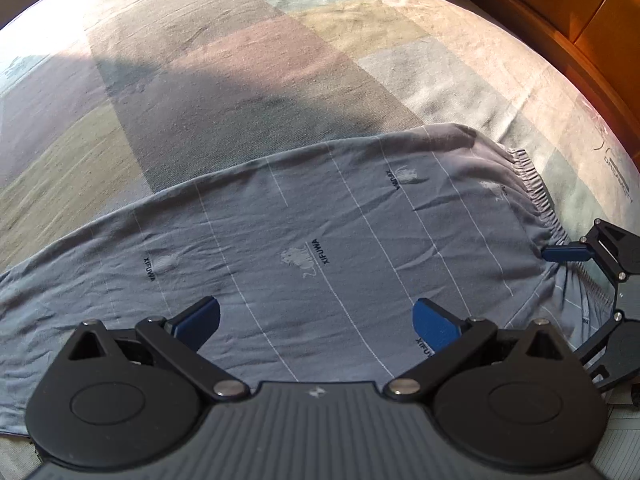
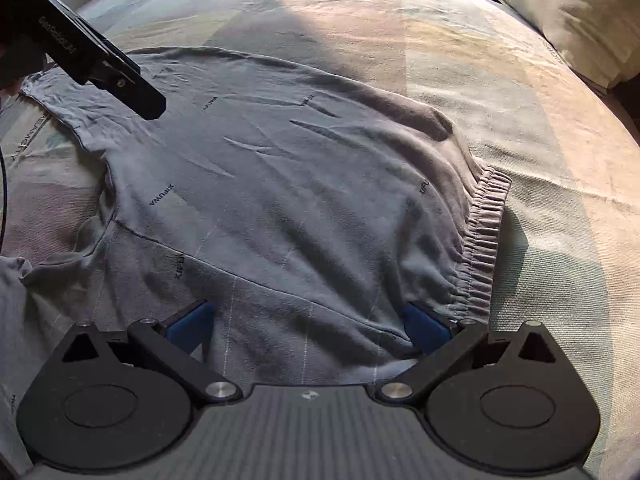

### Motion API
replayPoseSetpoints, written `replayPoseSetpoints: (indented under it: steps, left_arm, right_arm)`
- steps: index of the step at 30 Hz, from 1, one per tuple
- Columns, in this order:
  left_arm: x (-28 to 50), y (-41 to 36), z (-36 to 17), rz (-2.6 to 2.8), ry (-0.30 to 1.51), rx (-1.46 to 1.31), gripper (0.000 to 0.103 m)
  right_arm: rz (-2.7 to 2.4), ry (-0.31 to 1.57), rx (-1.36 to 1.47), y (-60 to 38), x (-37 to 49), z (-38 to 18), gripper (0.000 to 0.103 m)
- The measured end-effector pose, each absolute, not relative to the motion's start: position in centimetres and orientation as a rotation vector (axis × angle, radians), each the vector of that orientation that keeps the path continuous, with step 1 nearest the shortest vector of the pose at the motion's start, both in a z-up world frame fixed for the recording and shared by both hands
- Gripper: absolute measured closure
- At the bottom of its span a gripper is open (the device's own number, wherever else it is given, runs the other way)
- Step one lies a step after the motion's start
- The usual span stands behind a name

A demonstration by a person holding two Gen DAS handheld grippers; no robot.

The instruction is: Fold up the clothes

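Grey trousers [image 1: 304,240] with thin white lines and printed logos lie spread flat on the bed. Their gathered elastic waistband [image 1: 536,188] is at the right. My left gripper [image 1: 316,316] hovers open over the cloth, holding nothing. In the left wrist view my right gripper [image 1: 576,300] sits at the waistband end, one blue finger [image 1: 564,254] resting on the fabric. In the right wrist view my right gripper [image 2: 308,320] is open, with the trousers [image 2: 280,184] bulging between its fingers beside the waistband [image 2: 484,240]. My left gripper [image 2: 148,104] shows over the far leg at top left.
The bed wears a patchwork sheet [image 1: 240,60] in muted colours, partly in sun and partly in shade. A pillow [image 2: 580,20] lies at the far right. A wooden headboard [image 1: 580,20] borders the bed beyond the waistband end.
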State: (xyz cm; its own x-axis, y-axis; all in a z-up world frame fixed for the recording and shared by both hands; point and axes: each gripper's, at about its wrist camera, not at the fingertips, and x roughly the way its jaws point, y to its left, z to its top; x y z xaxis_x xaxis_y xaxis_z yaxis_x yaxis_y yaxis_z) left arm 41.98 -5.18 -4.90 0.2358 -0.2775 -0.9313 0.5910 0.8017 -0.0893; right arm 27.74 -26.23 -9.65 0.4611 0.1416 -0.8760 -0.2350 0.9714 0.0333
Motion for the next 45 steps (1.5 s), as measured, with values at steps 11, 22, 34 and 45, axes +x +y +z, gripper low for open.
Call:
replayPoseSetpoints:
  steps: [11, 22, 34, 45]
  left_arm:
    - [31.2, -4.2, -4.3, -0.778, 1.371, 0.082, 0.001]
    - [30.9, -4.8, -8.4, -0.766, 1.378, -0.022, 0.001]
    - [25.7, -2.0, -5.9, -0.833, 1.303, 0.201, 0.001]
    - [23.3, -0.1, -7.5, -0.779, 1.295, 0.229, 0.001]
  right_arm:
    - [0.278, 1.137, -0.116, -25.4, 25.3, -8.6, 0.0]
    - [0.277, 1.15, -0.145, -24.9, 24.9, -8.9, 0.0]
    - [0.348, 1.111, -0.178, -22.2, 23.5, -8.2, 0.0]
    - [0.553, 0.955, -0.349, -16.5, 24.0, -7.4, 0.0]
